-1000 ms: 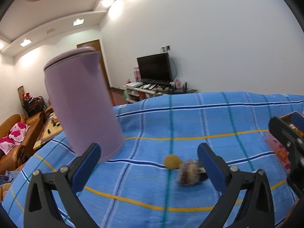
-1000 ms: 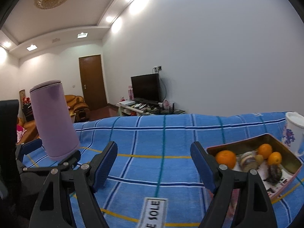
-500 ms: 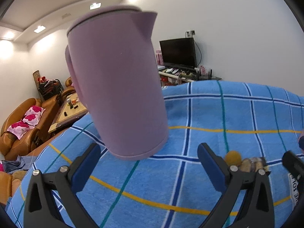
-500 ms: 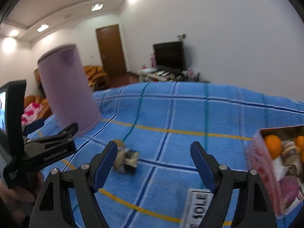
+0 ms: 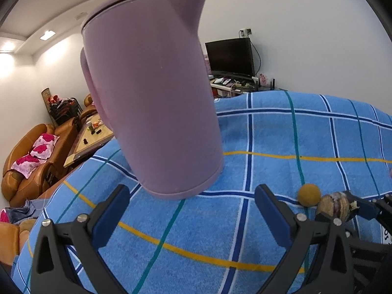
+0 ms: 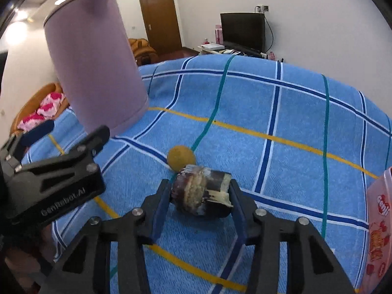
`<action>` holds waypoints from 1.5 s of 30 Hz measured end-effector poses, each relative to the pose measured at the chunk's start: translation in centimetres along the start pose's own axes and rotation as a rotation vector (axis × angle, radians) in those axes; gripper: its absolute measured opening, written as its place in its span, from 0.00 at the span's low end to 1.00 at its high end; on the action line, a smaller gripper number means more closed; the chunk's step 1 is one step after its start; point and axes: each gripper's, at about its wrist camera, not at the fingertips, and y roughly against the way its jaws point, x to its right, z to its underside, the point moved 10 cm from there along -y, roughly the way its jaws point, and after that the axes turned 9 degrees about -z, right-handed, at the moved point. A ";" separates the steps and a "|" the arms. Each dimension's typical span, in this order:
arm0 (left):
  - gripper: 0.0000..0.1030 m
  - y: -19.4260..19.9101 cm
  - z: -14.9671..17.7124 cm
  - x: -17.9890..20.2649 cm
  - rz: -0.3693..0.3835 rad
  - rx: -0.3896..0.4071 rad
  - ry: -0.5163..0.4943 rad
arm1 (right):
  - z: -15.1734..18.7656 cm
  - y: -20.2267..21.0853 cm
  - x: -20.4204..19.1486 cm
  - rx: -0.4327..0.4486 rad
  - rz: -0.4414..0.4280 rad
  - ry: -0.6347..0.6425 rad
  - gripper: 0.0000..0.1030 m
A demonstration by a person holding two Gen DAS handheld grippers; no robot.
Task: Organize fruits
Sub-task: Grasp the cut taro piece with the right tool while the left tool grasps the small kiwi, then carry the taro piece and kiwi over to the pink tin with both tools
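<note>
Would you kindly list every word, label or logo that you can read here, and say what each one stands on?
"GenRobot.AI": white lettering on the side of the left tongs.
Red logo and print on the pink tin: too blurred to read.
White label on the blue cloth: cut off at the frame edge, not readable.
</note>
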 end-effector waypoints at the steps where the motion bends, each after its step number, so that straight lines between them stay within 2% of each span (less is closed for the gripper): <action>1: 1.00 0.0 0.0 0.1 0.007 0.001 0.001 | 0.1 0.1 0.2 0.002 -0.006 -0.010 0.47; 4: 1.00 0.3 -0.2 0.4 0.031 0.019 -0.005 | 0.3 0.8 1.1 0.020 0.014 -0.035 0.46; 6: 1.00 0.6 -0.2 0.7 0.057 0.031 -0.010 | 0.1 2.4 1.8 0.085 0.032 -0.055 0.46; 9: 0.99 1.2 -0.2 2.1 0.131 0.035 -0.017 | -0.5 4.8 2.6 0.182 0.076 -0.046 0.46; 13: 0.92 2.4 0.3 5.1 0.271 -0.015 -0.046 | -0.9 7.6 4.6 0.282 0.144 -0.067 0.46; 16: 0.84 3.1 0.2 7.4 0.350 -0.057 -0.073 | -0.8 8.3 6.1 0.298 0.148 -0.112 0.46; 18: 0.81 3.0 0.2 8.8 0.359 -0.079 -0.100 | -0.8 8.2 6.7 0.293 0.134 -0.150 0.46; 20: 0.74 2.5 0.1 10.5 0.337 -0.090 -0.144 | -0.7 8.3 7.3 0.293 0.122 -0.181 0.46; 22: 0.60 1.6 0.5 11.8 0.320 -0.120 -0.177 | -0.7 8.4 7.4 0.294 0.117 -0.188 0.46; 24: 0.54 0.9 1.0 12.5 0.327 -0.154 -0.185 | -0.7 8.4 7.4 0.291 0.109 -0.189 0.46; 27: 0.51 0.2 1.7 13.3 0.336 -0.177 -0.194 | -0.6 8.2 7.2 0.282 0.106 -0.181 0.46; 32: 0.31 0.5 1.5 13.4 0.384 -0.180 -0.182 | -0.6 8.0 6.7 0.274 0.109 -0.162 0.46; 37: 0.31 1.5 1.3 13.5 0.377 -0.143 -0.202 | -0.6 8.5 6.5 0.291 0.128 -0.144 0.47; 42: 0.31 3.8 0.1 12.5 0.322 -0.017 -0.185 | -0.8 9.5 5.9 0.341 0.164 -0.106 0.47; 45: 0.31 4.6 -0.1 11.7 0.292 0.015 -0.164 | -0.9 10.0 5.3 0.359 0.176 -0.074 0.47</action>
